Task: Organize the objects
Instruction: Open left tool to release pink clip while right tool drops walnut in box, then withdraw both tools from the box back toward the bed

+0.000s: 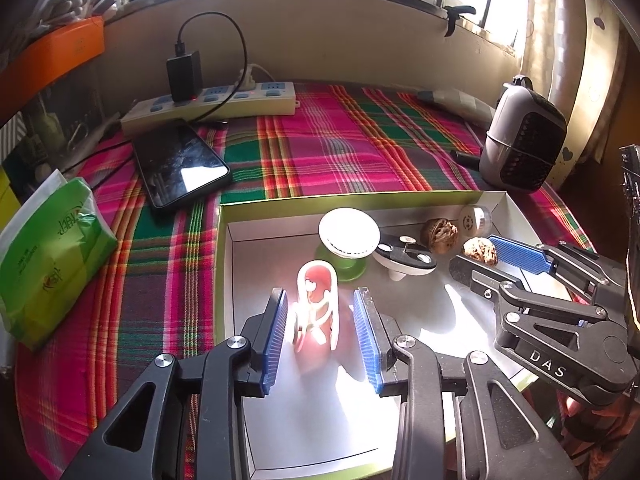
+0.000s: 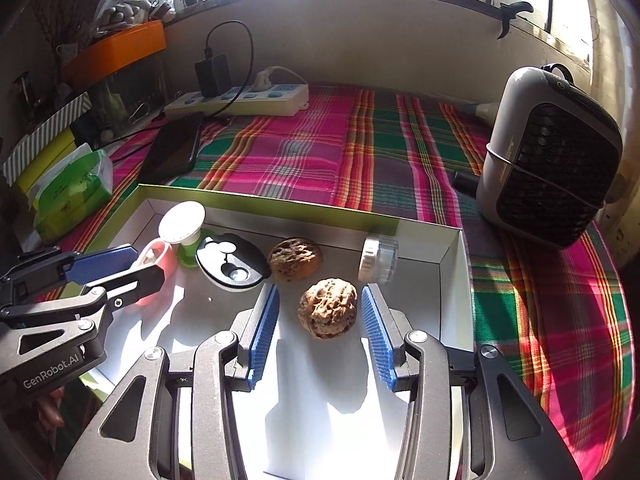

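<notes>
Two grippers stand open inside the box (image 2: 452,248). Between the left gripper (image 1: 320,332) pads we see a pink clip (image 1: 316,308), light, springy; near the right wall, the right gripper (image 2: 320,336) flanks a walnut (image 2: 328,308), hard, rollable: we judge its widest middle best.

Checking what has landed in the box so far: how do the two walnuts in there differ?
The near walnut is paler tan and sits between the open right tongs, untouched by the pads. The far walnut is darker brown and lies closer to the back wall, beside the black-and-white gadget, outside the tongs. Both are wrinkled, of like size, and rest on the floor of the box.
</notes>
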Tool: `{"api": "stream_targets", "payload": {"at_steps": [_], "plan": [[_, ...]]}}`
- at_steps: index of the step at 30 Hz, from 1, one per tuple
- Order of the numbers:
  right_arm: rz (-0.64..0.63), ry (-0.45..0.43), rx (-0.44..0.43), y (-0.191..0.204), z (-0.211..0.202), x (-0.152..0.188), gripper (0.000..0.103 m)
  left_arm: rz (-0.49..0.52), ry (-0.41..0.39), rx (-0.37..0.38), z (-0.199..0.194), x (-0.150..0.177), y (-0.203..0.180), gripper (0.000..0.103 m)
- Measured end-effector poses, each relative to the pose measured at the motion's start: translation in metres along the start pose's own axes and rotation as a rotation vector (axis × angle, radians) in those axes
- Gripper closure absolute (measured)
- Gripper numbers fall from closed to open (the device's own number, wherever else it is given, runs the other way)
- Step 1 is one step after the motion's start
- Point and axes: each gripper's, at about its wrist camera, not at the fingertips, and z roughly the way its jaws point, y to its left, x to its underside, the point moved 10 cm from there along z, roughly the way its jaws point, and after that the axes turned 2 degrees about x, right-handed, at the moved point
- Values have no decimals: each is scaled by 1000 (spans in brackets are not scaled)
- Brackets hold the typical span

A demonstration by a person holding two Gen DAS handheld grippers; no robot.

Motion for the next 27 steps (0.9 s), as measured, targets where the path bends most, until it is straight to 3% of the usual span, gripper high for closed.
{"api": "stream_targets", "payload": {"at_steps": [27], "plan": [[29, -57, 0, 8, -48, 19, 58, -6, -66, 13, -54, 22, -3, 70]]}}
